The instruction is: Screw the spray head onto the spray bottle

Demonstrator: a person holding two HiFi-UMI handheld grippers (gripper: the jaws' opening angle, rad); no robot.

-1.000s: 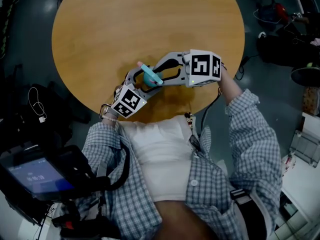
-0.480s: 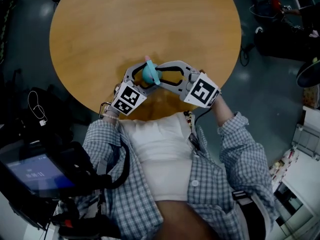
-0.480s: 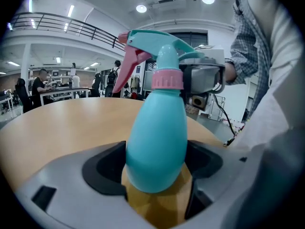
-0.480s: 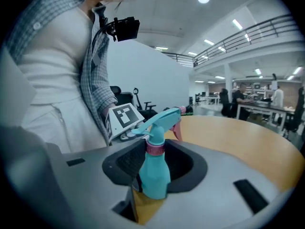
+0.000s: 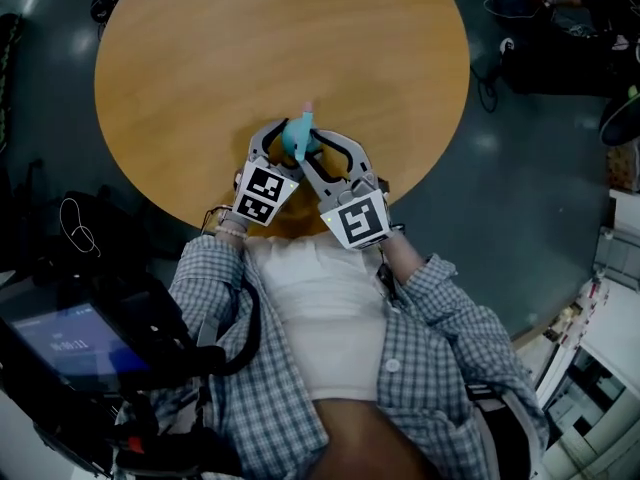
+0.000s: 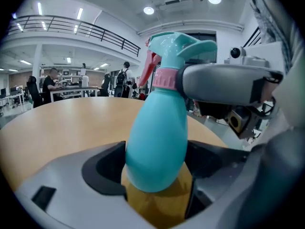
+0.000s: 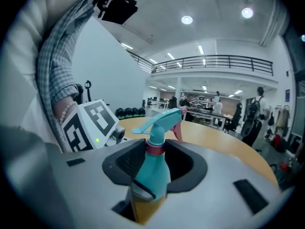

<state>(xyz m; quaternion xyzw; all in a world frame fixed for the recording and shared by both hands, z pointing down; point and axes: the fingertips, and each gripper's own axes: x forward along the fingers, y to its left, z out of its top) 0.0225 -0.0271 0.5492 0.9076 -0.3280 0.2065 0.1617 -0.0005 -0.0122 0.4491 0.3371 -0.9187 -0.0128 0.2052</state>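
The spray bottle (image 6: 157,142) is held upright in the left gripper (image 6: 157,178), whose jaws are clenched on the two sides of its teal body. The rounded bottom of the bottle is seen just ahead of those jaws, with the wooden table (image 5: 250,48) beneath; whether the bottom touches the table cannot be told.

The right gripper (image 7: 155,159) is closed higher up, on the pink collar (image 7: 155,148) of the spray head (image 7: 159,120), which is seated on the bottle's neck. The joint between head and neck is covered by the collar and by the right gripper's pads, so how far the thread is engaged cannot be made out. Above the jaws the teal nozzle and the pink trigger (image 7: 177,128) are left free.

In the left gripper view only one jaw of the right gripper is shown, laid across the collar; the rest is cut off at the frame's right edge.

From the head view the two grippers are seen meeting at the near edge of the table, close to the person's chest, and the bottle is largely hidden between their jaws. Only the top of the spray head is exposed there.
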